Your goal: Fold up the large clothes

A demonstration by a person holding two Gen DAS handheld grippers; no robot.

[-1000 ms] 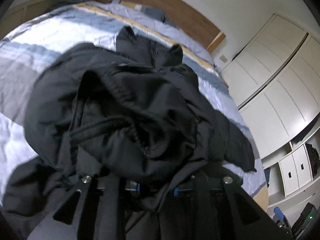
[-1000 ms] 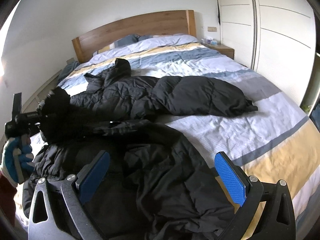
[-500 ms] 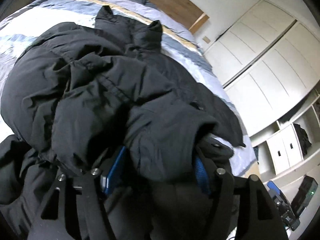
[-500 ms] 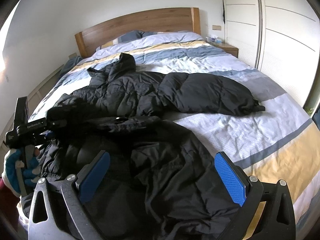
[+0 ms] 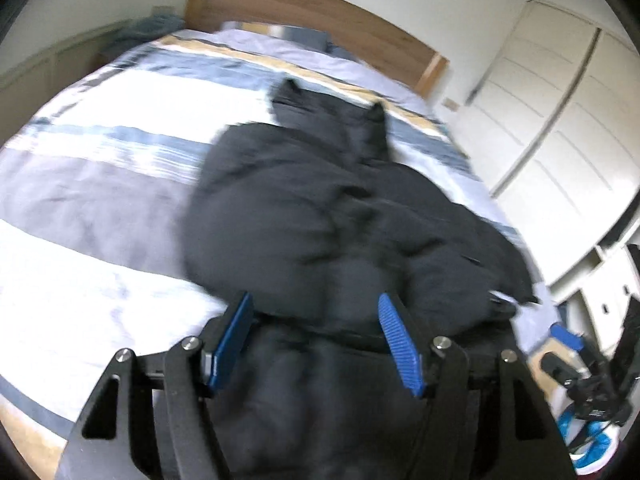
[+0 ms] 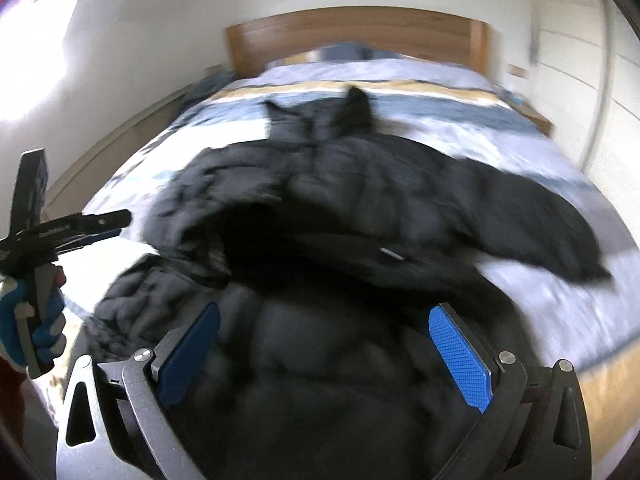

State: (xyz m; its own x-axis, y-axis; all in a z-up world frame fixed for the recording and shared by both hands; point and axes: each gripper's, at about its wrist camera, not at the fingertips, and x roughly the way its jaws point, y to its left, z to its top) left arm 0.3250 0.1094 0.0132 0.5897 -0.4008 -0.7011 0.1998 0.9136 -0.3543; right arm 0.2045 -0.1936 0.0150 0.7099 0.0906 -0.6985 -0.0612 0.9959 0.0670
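Jacket (image 5: 320,216) lies along the bed (image 5: 80,208), hood toward the headboard (image 6: 356,36), hem at the foot edge just under both tongs. Left tongs (image 5: 316,340) are spread, pinching nothing; right tongs (image 6: 332,344) gape wide over the hem. One sleeve trails toward the bed's right edge, nearer the right tongs.
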